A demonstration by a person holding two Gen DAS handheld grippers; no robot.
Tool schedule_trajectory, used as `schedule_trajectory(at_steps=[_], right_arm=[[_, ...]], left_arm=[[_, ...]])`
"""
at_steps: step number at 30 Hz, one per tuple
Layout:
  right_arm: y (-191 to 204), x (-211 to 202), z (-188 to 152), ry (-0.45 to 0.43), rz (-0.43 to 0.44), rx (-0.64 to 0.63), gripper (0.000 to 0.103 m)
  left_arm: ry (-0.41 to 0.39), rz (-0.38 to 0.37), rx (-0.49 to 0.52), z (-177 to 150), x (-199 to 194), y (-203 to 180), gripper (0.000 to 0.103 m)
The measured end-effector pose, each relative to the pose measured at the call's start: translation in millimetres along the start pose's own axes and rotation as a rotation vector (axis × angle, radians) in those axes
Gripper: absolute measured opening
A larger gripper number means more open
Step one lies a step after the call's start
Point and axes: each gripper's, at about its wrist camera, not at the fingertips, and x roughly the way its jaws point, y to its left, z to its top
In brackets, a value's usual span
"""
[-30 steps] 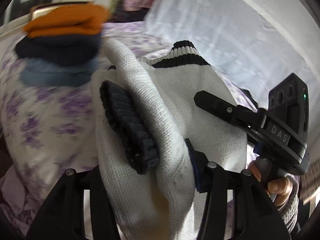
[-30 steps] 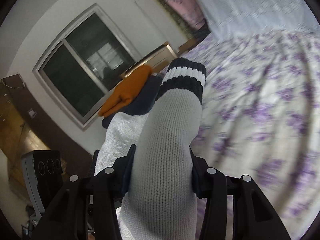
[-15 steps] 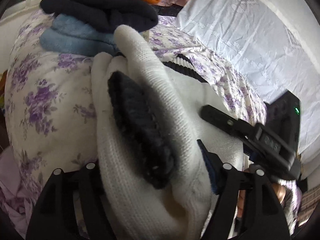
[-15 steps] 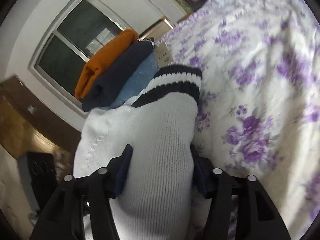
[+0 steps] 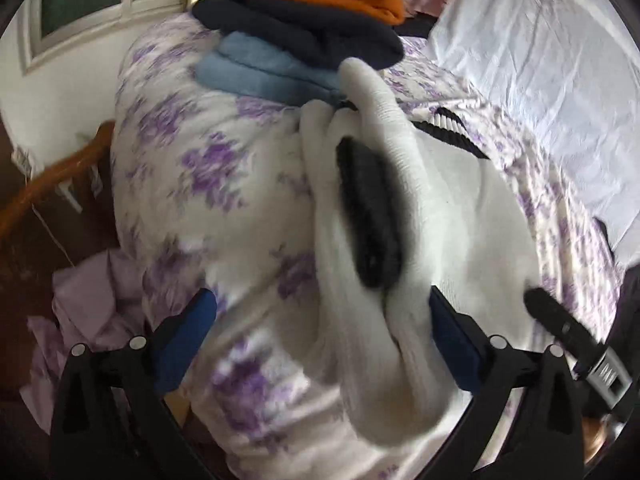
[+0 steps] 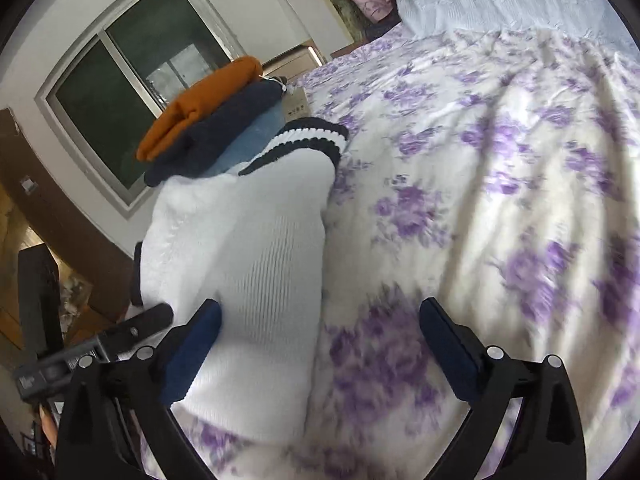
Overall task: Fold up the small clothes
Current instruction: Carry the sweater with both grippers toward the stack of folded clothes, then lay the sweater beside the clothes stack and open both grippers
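The left gripper (image 5: 320, 336) has its blue-padded fingers spread wide apart; the white knit sweater (image 5: 440, 216) lies between them, bunched against the right-hand pad at about 4 o'clock in the left wrist view, while the pad at 8 o'clock stands clear of the cloth over the floral bedspread (image 5: 192, 184). Nothing is pinched. A dark navy ribbed edge of the sweater shows in a fold near the middle of that view, and its black-and-white striped cuff lies toward 1 o'clock. The left gripper points along the bed toward a stack of folded clothes (image 5: 304, 36) at 12 o'clock: orange on top, navy in the middle, light blue below, the blue piece touching the sweater's far end.

The right gripper (image 6: 320, 348) is likewise held with its fingers well apart. The sweater (image 6: 256, 264) rests against the pad at 8 o'clock in the right wrist view and stretches up toward 11 o'clock, where its striped cuff meets the same stack (image 6: 208, 116). The pad at 4 o'clock sits over bare bedspread (image 6: 500, 184). This gripper aims low along the mattress, tilted so the window (image 6: 132, 92) leans at 10 o'clock.

Each gripper's black body appears at the edge of the other's view, close alongside. A white pillow (image 5: 540, 64) lies at 2 o'clock in the left view.
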Motion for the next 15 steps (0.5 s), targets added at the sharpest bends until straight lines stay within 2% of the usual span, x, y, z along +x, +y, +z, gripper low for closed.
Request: schedule_trajectory(at_steps=[3,4,6,10,15], right_arm=[[14,-29,-18,-0.064,0.018,-0.060,0.100],[16,-32,-23,-0.070,0.015,-0.072,0.100],[21,-40,-32,-0.088,-0.020,-0.092,0.100],[29,-65,-43,-0.151,-0.029,-0.085,0.100],[30,-74,-60,-0.167,-0.087,-0.094,0.100]], left_arm=[[-0.062,0.079,0.044,-12,-21,-10,0.099],[-0.097,0.130,0.061,-19,-32,-14,0.099],[-0.143,0.183,0.074,-36,-49,-13,0.099],[-0.174,0.201,0.067,-59,-74,-4,0.099],[-0.227,0.215,0.085,-73,-102,-5,0.099]])
